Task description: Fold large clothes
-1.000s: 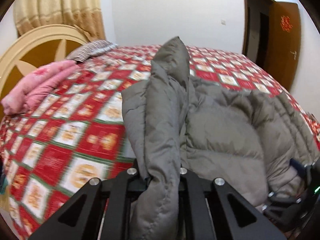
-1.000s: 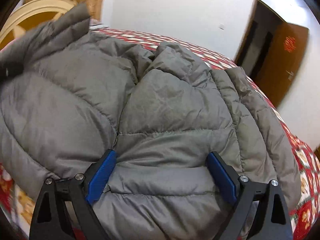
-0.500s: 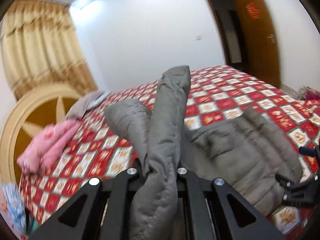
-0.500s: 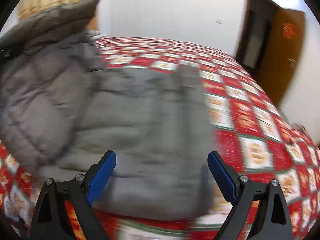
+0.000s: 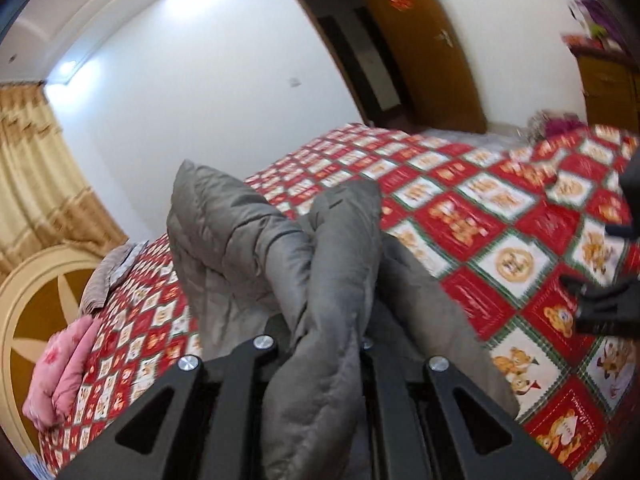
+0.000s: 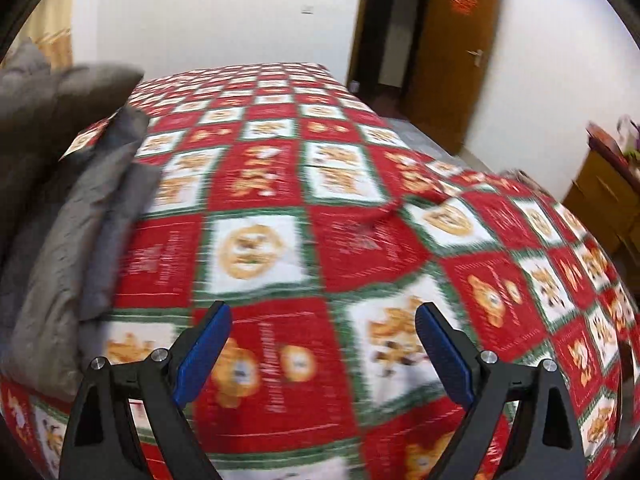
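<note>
A grey padded jacket (image 5: 240, 248) lies bunched on the bed. My left gripper (image 5: 320, 348) is shut on a thick fold of it, which rises between the black fingers and hides the fingertips. In the right wrist view the same grey jacket (image 6: 60, 216) sits at the left edge, blurred. My right gripper (image 6: 322, 344) stands open over the bare quilt, blue pads (image 6: 440, 344) wide apart with nothing between them. It also shows as a dark, blurred shape, the right gripper (image 5: 608, 304), at the right edge of the left wrist view.
The bed carries a red and white checked quilt (image 6: 360, 240). Pink folded bedding (image 5: 68, 364) and a striped pillow (image 5: 116, 268) lie by the round headboard (image 5: 24, 312). A brown door (image 6: 452, 40) stands open beyond the bed. A wooden cabinet (image 6: 604, 196) is at the right.
The right gripper has swung right, off the jacket and over bare quilt. My left gripper has carried its fold of jacket along and rolled, so the bed now looks tilted.
</note>
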Demonstrator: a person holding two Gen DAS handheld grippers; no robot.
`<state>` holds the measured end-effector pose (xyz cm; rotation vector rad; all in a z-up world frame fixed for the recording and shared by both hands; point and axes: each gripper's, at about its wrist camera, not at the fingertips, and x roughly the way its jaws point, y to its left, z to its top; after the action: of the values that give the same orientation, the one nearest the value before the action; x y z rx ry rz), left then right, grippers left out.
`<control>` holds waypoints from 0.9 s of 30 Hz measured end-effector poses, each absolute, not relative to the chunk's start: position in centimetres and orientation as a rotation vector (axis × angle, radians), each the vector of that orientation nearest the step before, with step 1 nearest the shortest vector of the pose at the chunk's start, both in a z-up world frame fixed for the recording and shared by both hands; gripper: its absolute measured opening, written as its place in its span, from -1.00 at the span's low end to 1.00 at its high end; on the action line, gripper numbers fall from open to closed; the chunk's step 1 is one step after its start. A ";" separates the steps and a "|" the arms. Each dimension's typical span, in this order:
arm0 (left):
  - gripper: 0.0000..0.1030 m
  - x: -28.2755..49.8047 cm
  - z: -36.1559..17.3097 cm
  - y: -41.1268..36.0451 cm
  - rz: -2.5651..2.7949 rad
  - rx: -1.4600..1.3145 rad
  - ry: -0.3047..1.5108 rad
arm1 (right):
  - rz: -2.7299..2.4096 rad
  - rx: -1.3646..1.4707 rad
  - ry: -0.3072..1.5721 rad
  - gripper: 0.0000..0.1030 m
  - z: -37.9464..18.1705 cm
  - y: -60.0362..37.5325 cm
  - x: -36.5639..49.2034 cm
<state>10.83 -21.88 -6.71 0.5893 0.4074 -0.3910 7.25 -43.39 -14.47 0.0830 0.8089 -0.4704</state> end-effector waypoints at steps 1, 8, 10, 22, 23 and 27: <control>-0.80 10.5 -7.7 -22.7 -0.393 0.612 0.408 | -0.478 0.083 0.806 0.81 -14.6 -43.7 7.1; -0.75 9.1 -12.6 -26.1 -0.380 0.753 0.373 | -0.495 0.098 0.810 0.81 -15.5 -44.7 6.9; -0.71 9.2 -13.1 -26.2 -0.373 0.763 0.369 | -0.490 0.106 0.818 0.81 -15.9 -44.9 7.0; -0.06 7.7 -11.8 -26.9 -0.352 0.784 0.360 | -0.489 0.113 0.807 0.81 -16.3 -45.2 6.8; 0.06 7.2 -11.5 -27.1 -0.355 0.787 0.346 | -0.488 0.115 0.805 0.81 -16.3 -45.3 6.8; 0.45 4.3 -9.8 -27.5 -0.373 0.799 0.257 | -0.489 0.115 0.806 0.81 -16.3 -45.3 6.8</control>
<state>4.32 -27.52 -9.77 0.7986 0.2570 -0.3727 6.81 -45.25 -16.30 0.1146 0.8057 -0.4887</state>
